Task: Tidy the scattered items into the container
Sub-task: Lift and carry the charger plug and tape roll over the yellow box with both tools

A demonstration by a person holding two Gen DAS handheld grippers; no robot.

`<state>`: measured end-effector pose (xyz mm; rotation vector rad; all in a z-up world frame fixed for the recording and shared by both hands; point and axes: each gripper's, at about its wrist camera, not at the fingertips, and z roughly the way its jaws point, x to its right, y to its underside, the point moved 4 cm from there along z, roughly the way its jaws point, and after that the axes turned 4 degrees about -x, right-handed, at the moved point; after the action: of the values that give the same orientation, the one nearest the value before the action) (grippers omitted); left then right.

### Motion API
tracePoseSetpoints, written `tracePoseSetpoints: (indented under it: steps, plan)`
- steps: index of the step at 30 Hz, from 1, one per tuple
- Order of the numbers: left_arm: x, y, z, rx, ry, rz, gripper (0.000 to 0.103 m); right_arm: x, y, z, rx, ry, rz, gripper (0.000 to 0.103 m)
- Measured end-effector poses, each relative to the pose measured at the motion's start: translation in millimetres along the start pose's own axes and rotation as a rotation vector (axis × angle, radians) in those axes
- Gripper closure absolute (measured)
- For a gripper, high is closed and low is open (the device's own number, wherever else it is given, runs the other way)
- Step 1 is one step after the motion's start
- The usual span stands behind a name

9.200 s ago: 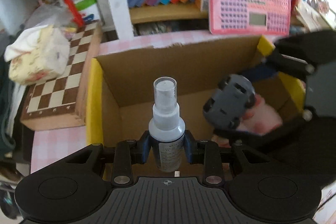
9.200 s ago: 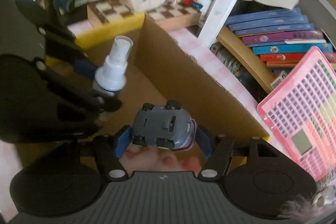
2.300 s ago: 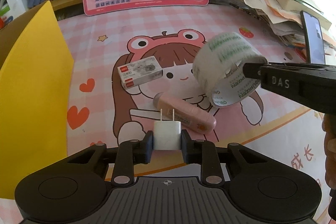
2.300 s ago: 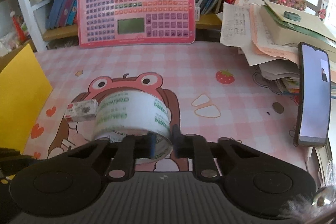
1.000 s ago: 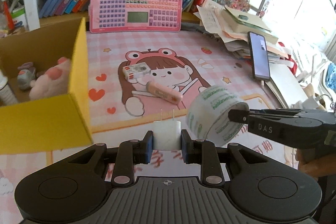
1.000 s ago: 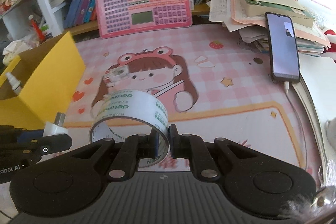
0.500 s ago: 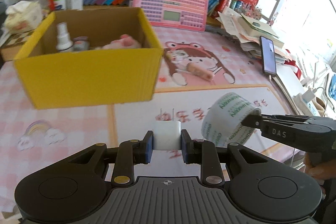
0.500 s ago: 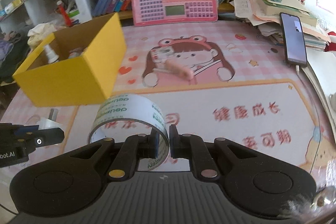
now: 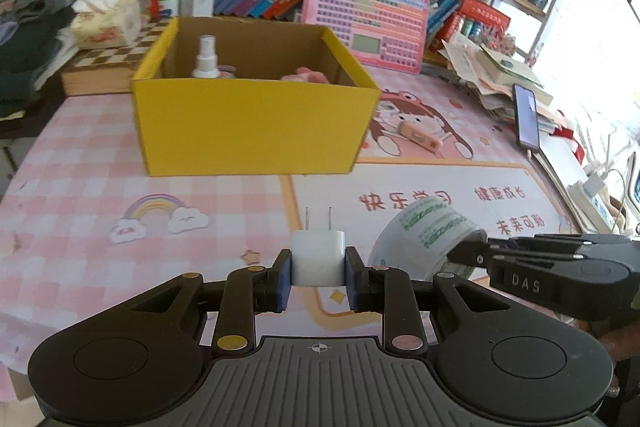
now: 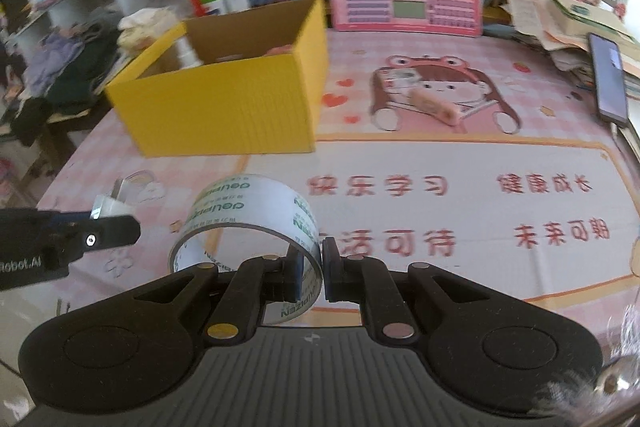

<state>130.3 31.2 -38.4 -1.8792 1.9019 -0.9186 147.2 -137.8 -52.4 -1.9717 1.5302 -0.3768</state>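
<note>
- Left gripper (image 9: 318, 277): jaws clamped on a white plug adapter (image 9: 318, 262), gripped by its flat sides, prongs pointing forward and away from the pads. Likely held this way so the prongs stay clear of the fingers at release.
- Right gripper (image 10: 322, 269): jaws closed on the wall of a roll of clear tape (image 10: 248, 223), one finger inside the ring, one outside. Pinching the band, not spanning the ring, suits the narrow jaw opening.
- Both loads held above the pink desk mat (image 9: 100, 187), side by side, well short of the box.
- Yellow cardboard box (image 9: 248, 123): open top, standing on the mat ahead of both grippers. Already inside: a spray bottle (image 9: 206, 61) upright at the left, something pink (image 9: 306, 75) at the right; remaining contents hidden by the front wall.
- Left out on the mat, right of the box: a pink pen-shaped case (image 10: 434, 105) and a small white carton (image 10: 400, 77).
- Judged step: carry toward the box. Next move calls for lifting both loads over the front wall before release.
- Risk: crowding of the two grippers over the one opening; adapter dropping onto the upright bottle.
</note>
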Motion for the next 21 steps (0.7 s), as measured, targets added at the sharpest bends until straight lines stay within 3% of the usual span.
tracePoseSetpoints:
  steps: [10, 21]
  plan:
    - [-34, 0, -21, 0.059, -0.037, -0.067, 0.078, -47, 1, 0, -0.010, -0.051, -0.143, 0.094]
    - [-51, -14, -39, 0.133, -0.054, -0.109, 0.078, -70, -11, 8, -0.035, -0.074, -0.228, 0.094]
